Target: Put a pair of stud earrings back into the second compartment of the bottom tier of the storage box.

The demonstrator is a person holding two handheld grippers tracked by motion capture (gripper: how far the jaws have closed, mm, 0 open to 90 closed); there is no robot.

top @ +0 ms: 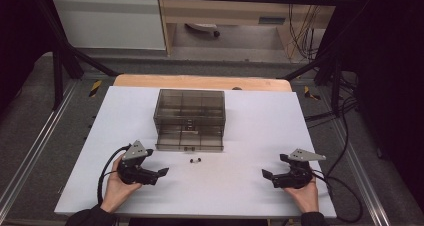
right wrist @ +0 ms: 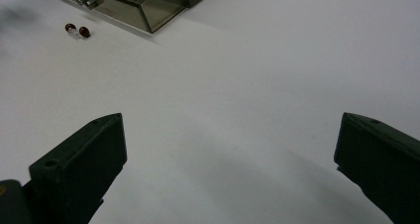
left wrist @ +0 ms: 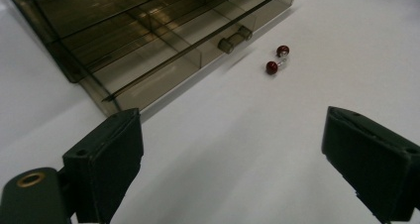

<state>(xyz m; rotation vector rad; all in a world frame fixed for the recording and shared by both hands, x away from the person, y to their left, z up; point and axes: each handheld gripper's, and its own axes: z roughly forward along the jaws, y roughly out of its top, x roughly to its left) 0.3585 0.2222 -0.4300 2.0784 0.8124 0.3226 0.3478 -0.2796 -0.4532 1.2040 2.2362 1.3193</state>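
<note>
A smoky clear drawer box stands mid-table with its bottom drawer pulled out toward me. Just in front of the drawer's knob lies a small pair of dark red beads joined by a clear link. The beads also lie ahead of my left jaws, beside the drawer. My left gripper rests open at the near left, nothing between its jaws. Open and empty too, my right gripper sits at the near right, with the beads and drawer corner far ahead.
The white tabletop has a wooden strip along its far edge. Black frame bars and hanging cables flank the table. Each gripper trails a black cable near the front edge.
</note>
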